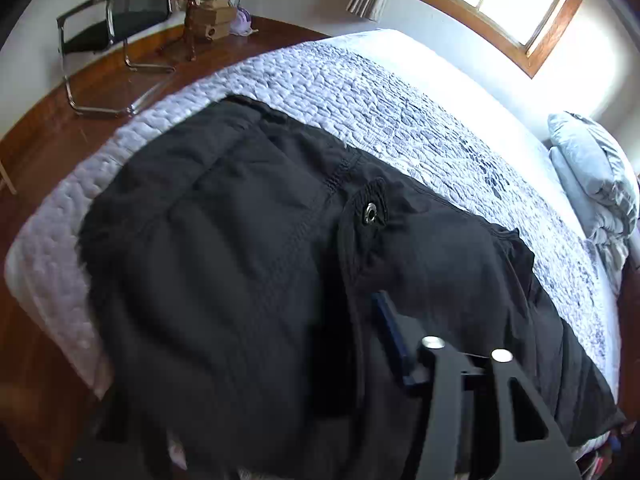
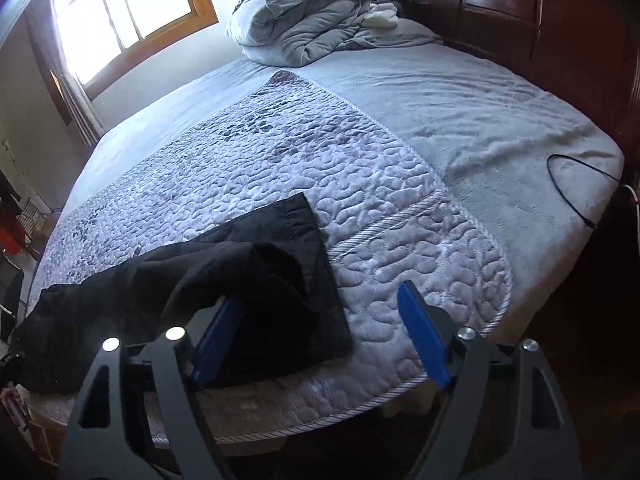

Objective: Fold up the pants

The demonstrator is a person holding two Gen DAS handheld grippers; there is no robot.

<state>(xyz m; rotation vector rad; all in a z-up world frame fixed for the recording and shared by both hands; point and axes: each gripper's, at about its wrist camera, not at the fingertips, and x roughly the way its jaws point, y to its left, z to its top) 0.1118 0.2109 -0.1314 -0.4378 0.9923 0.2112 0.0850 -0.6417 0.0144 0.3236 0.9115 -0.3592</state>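
Right gripper (image 2: 320,332): blue fingers (image 2: 424,340) spread wide, nothing pinched; the left finger is under a draped fold of the black pants (image 2: 256,280), cloth resting on its tip, the right finger over bare quilt (image 2: 360,168). Left gripper (image 1: 384,320): only one blue finger shows, at 6 o'clock in the left wrist view, pressed against pants fabric w/ the other side buried under cloth, so can't tell its opening or whether it grips. Pants lie across the quilt near the bed's front edge; waist end w/ a metal snap (image 1: 370,213) fills the left view, leg hems reach toward 12 in the right view. Quilt covers part of a grey bed (image 2: 500,112); bundled grey bedding (image 2: 304,20) at 12, window (image 2: 124,12) at 10, black cable (image 2: 576,184) at 3. Left view: chair (image 1: 116,28) on wood floor (image 1: 48,136) at 10–11.
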